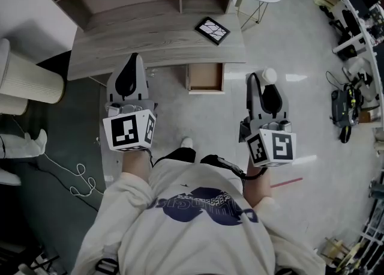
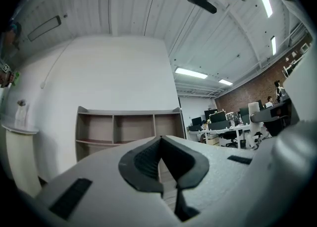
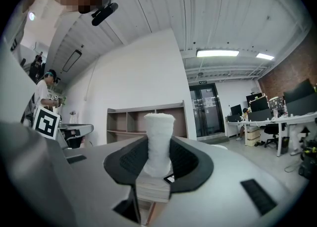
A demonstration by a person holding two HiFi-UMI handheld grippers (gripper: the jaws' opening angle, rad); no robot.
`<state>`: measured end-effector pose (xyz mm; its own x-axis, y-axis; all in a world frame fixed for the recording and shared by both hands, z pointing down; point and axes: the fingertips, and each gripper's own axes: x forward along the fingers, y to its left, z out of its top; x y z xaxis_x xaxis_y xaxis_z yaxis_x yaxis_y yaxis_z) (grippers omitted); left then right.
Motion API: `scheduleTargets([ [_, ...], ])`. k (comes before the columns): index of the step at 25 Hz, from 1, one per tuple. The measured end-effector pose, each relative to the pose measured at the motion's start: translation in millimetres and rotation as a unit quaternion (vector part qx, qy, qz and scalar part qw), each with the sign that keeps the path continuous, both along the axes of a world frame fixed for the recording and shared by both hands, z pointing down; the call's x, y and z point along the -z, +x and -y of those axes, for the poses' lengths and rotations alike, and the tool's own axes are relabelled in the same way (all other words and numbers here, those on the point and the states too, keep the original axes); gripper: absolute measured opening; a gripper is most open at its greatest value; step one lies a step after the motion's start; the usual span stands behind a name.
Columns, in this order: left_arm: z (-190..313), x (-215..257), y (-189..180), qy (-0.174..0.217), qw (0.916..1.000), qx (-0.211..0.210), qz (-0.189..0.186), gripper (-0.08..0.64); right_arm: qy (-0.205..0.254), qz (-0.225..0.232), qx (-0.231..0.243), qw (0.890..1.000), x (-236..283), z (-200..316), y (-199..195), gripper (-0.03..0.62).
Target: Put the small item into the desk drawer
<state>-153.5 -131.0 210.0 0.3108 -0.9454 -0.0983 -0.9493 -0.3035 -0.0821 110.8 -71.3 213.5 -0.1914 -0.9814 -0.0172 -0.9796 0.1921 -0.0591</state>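
The left claw [image 1: 133, 59] [image 2: 161, 141] is pressed shut on nothing, near the front edge of the worktop [image 1: 108, 57]. It has no part in this carry and should hold off from the drawer. The desk drawer [image 1: 205, 77] stands pulled open at the middle, bare as far as shows. Well to its right, the right claw [image 1: 263, 86] [image 3: 158, 145] pinches the small white cylinder [image 1: 269, 75] [image 3: 158, 124], which stands upright between its pads. Carry it left and forward until it is squarely over the drawer's cavity, then lower it inside before letting go.
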Motion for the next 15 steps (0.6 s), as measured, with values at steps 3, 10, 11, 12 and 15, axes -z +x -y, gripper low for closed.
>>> scheduleTargets([
  [3, 9, -12, -2, -0.011, 0.9999, -0.006, -0.003, 0.008, -0.011, -0.006, -0.006, 1.0, -9, 6, -3, 0.124],
  [10, 16, -29, 9, -0.032, 0.9995, -0.006, 0.003, 0.008, -0.033, -0.007, 0.001, 0.999, -25, 19, 7, 0.124],
  [11, 17, -31, 11, -0.034, 0.9994, -0.004, 0.005, 0.008, -0.037, -0.006, 0.006, 0.999, -29, 23, 8, 0.124],
  [12, 17, -33, 13, -0.037, 0.9993, -0.001, 0.007, 0.008, -0.042, -0.006, 0.01, 0.999, -33, 26, 9, 0.124],
  [15, 18, -41, 16, -0.049, 0.9987, 0.01, 0.013, 0.008, -0.056, -0.01, 0.032, 0.998, -46, 37, 10, 0.124],
])
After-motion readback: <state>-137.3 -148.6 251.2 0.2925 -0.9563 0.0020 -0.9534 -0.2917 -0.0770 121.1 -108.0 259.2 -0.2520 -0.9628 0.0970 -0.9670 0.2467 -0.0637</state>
